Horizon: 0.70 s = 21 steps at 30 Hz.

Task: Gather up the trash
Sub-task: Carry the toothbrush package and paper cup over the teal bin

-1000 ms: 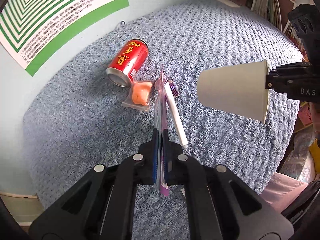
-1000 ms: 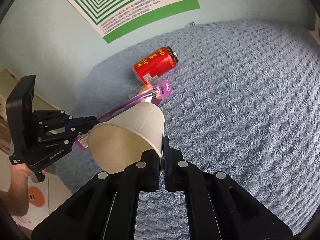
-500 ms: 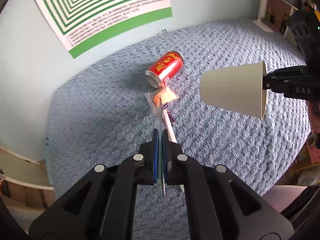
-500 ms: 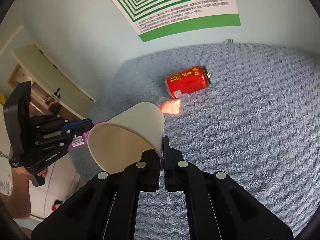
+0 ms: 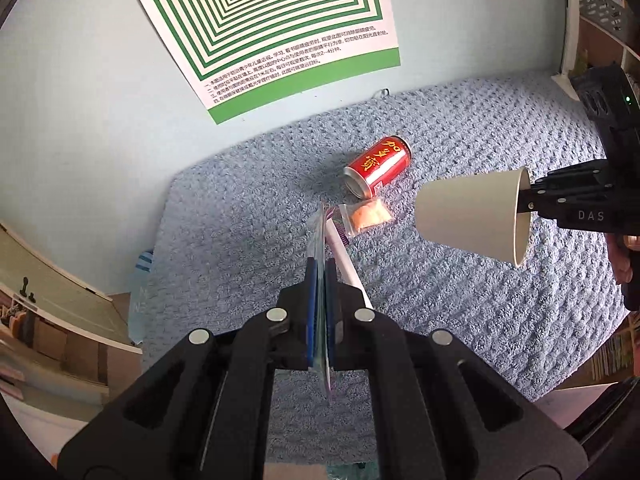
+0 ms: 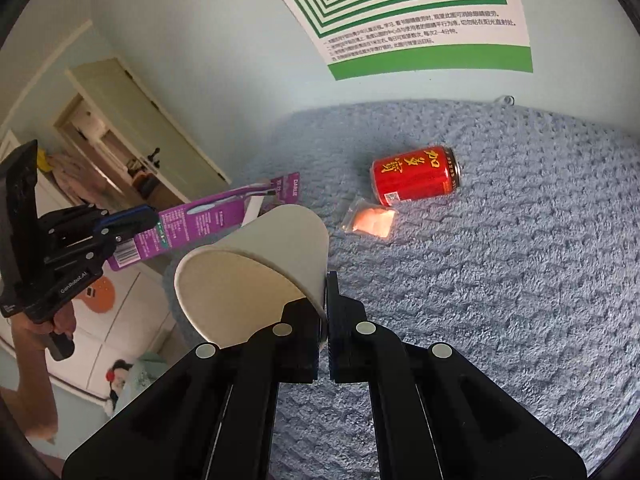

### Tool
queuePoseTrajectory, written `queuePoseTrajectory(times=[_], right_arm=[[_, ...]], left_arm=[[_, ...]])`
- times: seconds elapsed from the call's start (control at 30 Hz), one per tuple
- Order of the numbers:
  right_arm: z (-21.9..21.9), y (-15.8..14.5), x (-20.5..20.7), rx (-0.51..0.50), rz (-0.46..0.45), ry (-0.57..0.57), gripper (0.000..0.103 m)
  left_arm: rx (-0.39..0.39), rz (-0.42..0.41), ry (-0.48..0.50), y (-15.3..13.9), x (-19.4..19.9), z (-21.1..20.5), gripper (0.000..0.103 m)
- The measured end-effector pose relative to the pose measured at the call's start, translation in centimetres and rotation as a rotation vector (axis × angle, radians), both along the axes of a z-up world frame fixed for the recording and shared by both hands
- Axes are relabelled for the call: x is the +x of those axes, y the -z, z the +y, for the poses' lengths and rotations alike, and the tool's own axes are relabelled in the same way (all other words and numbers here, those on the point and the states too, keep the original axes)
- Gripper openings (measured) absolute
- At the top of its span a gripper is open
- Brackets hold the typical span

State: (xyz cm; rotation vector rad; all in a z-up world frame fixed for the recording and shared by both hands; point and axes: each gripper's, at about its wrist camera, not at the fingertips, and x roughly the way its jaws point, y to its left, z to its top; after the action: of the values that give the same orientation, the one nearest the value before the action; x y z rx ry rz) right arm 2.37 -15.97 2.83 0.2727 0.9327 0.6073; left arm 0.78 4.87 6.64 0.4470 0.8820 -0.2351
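While tilted sideways, plain cream-white paper cup [image 6: 256, 264]

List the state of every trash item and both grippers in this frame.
left gripper: shut on the toothbrush package, held off the blanket.
toothbrush package: held edgewise, in the air.
right gripper: shut on the paper cup's rim.
paper cup: tipped sideways, empty.
red can: lying on its side on the blanket.
small orange packet: flat beside the can.
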Motion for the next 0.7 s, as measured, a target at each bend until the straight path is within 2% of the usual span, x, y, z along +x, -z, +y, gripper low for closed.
queuePoseTrajectory(times=[0.2, 0.7], right_arm=[[-1.2, -0.1, -0.1, -0.002, -0.003, -0.009, 0.004], [-0.3, -0.9, 0.3, 0.024, -0.034, -0.066, 0.004]], left_arm=[[0.001, 0.012, -0.023, 0.7, -0.4, -0.7, 0.002], [0.031, -0.039, -0.094, -1.1, -1.7, -0.1, 0.002]])
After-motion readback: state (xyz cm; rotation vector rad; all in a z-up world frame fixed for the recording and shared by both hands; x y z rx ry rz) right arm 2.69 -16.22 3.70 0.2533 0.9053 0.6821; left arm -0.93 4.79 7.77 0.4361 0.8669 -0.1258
